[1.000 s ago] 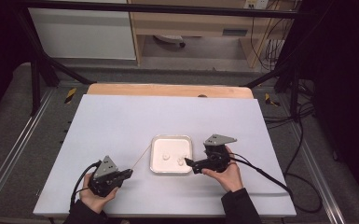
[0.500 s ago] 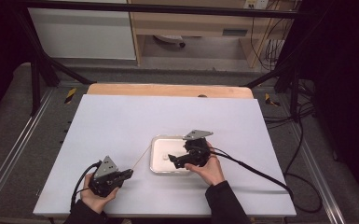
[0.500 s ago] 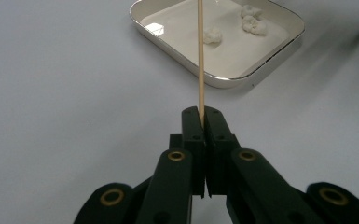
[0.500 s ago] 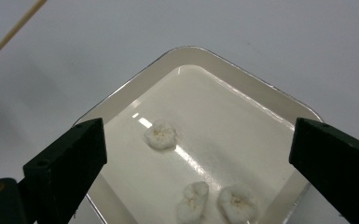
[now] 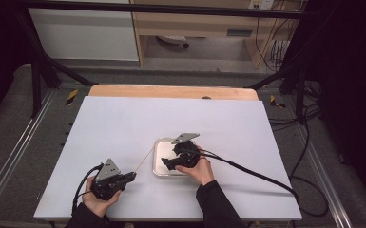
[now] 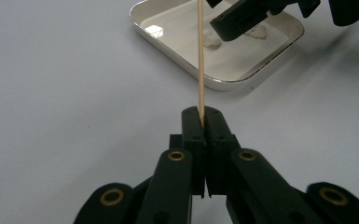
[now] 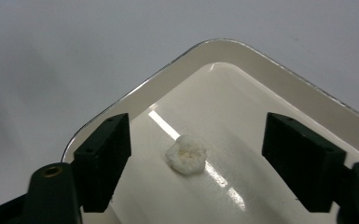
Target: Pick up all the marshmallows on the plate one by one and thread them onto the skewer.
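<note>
A shallow white square tray (image 5: pixel 158 161) (image 6: pixel 224 81) (image 7: pixel 135 95) lies at the middle front of the table. A small white lump (image 7: pixel 186 155) (image 6: pixel 211 39) rests on its floor, and a second lump (image 6: pixel 257 31) lies beside it. My right gripper (image 5: pixel 166 164) (image 7: pixel 198 165) hangs open over the tray, its jaws on either side of the first lump, apart from it. At the front left, my left gripper (image 5: pixel 130 176) (image 6: pixel 203 116) is shut on a thin wooden skewer (image 5: pixel 145 158) (image 6: pixel 200 60). The skewer points toward the tray.
The white tabletop (image 5: pixel 123 123) has a wooden strip (image 5: pixel 171 91) along its far edge. A black cable (image 5: pixel 256 173) trails from the right gripper to the right. Dark rails and floor surround the table.
My right gripper has moved left from beside the tray's right edge to over the tray. The left gripper has stayed in place with the skewer.
</note>
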The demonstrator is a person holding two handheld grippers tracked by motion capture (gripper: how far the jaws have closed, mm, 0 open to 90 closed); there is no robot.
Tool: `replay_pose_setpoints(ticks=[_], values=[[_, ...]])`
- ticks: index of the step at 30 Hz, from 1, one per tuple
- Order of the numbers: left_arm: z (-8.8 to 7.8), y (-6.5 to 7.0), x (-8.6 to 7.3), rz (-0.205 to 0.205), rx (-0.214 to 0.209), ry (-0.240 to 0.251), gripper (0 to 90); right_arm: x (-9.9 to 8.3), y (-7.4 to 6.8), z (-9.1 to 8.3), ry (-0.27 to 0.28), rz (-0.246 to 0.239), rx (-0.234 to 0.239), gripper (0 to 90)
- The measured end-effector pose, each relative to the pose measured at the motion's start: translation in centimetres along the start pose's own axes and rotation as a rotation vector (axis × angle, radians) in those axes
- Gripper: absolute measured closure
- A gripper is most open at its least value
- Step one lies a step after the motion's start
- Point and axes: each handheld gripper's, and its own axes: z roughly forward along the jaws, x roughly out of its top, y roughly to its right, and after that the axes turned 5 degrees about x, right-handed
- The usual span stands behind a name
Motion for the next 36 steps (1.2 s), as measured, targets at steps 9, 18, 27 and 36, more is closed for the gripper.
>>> replay_pose_setpoints(ticks=[9,18,27,36], values=[[0.0,0.0,0.0,-0.001,-0.001,0.002,88.5,-0.3,0.1,0.5,-0.032,0.016,0.012,51.9],[0.1,0.1,0.0,0.003,0.000,0.003,88.5,-0.6,0.1,0.7,-0.051,0.005,0.016,62.3],[0.0,0.2,0.0,0.004,0.003,0.010,88.5,-0.7,-0.1,0.8,-0.030,0.010,0.016,69.0],[-0.1,0.3,0.0,0.003,0.004,0.022,88.6,0.0,0.0,-0.7,0.009,0.022,0.038,70.8]])
